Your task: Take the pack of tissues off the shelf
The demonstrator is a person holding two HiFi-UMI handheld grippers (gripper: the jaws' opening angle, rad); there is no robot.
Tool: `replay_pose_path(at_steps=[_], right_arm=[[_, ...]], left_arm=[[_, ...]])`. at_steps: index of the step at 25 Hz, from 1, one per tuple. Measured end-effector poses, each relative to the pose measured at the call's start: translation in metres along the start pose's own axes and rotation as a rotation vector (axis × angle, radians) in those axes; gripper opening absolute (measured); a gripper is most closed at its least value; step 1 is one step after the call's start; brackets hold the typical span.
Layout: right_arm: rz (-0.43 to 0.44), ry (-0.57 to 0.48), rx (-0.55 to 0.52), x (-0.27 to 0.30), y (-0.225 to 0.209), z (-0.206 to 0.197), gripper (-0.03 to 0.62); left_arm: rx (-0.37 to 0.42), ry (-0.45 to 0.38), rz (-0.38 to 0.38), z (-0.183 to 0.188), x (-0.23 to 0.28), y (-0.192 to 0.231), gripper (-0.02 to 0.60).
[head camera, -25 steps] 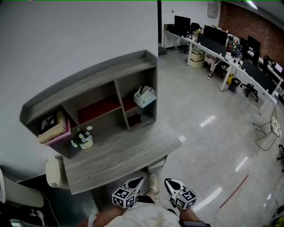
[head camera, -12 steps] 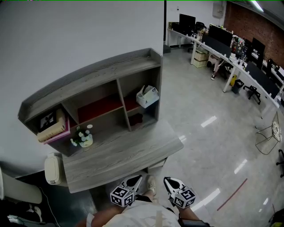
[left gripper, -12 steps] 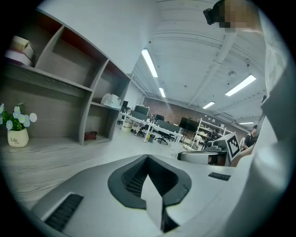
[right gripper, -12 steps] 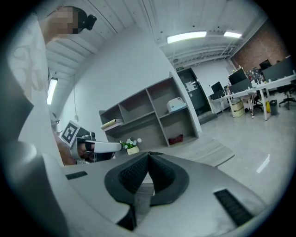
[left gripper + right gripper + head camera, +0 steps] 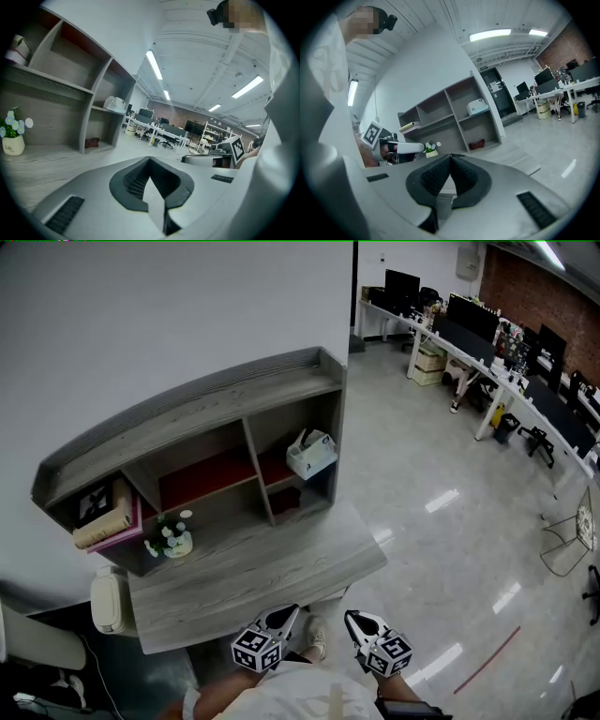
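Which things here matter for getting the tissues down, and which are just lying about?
For the job: tissue pack, upper right compartment; shelf; left tool and right tool, both shut, empty.
Lying about: flower pot; red thing, lower right compartment; books, far left; desk.

A grey wooden shelf unit [image 5: 187, 399] stands against a plain white wall [image 5: 169, 306], with its bench [image 5: 253, 577] jutting over a glossy grey floor [image 5: 450, 549] streaked with reflected light. Farther off, white desks [image 5: 473, 357] with dark monitors [image 5: 403, 282] stand near a brick wall [image 5: 553, 282], under long ceiling strip lights [image 5: 154, 65].
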State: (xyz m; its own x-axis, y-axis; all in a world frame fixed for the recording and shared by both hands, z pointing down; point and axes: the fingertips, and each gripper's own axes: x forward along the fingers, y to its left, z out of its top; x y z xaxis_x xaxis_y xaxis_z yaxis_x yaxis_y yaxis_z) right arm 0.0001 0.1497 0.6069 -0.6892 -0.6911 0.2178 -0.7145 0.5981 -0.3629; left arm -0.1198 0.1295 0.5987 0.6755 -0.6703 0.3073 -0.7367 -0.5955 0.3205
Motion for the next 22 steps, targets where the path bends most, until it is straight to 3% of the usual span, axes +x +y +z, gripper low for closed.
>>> replay_pose_path(at_steps=[22], right_arm=[[0.048, 0.041, -0.001, 0.066, -0.073, 0.035, 0.005]], left_arm=[[-0.030, -0.027, 0.046, 0.045, 0.080, 0.057, 0.014]])
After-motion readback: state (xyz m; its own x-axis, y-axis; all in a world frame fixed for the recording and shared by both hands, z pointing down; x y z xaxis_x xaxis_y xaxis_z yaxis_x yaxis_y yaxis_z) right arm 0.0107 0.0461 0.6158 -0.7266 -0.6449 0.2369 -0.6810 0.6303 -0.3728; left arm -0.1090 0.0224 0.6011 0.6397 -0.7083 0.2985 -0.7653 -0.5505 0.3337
